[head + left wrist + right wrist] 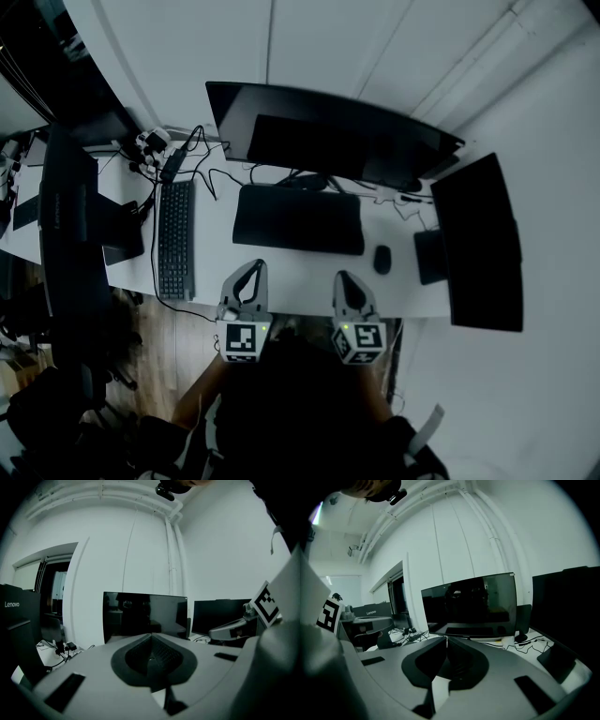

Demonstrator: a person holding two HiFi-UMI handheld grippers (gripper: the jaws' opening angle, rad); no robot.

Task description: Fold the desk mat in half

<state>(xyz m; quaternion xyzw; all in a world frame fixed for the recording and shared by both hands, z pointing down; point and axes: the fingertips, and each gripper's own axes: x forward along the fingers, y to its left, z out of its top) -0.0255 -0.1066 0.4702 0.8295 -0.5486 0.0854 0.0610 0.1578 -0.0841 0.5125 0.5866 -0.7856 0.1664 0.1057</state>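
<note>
A white desk [292, 277] is carrying a wide monitor [328, 131], with the black desk mat [298, 219] lying flat before it. Nearer, apart from the mat's near edge, the left gripper [253, 268] and right gripper [343, 277] are clenching on nothing.

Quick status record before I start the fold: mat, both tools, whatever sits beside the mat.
desk mat: flat, unfolded, in front of the middle monitor
left tool: shut, empty, by the desk's front edge, short of the mat
right tool: shut, empty, same edge, short of the mat
mouse: right of the mat, off it
keyboard: left of the mat, apart
fold: not yet begun
</note>
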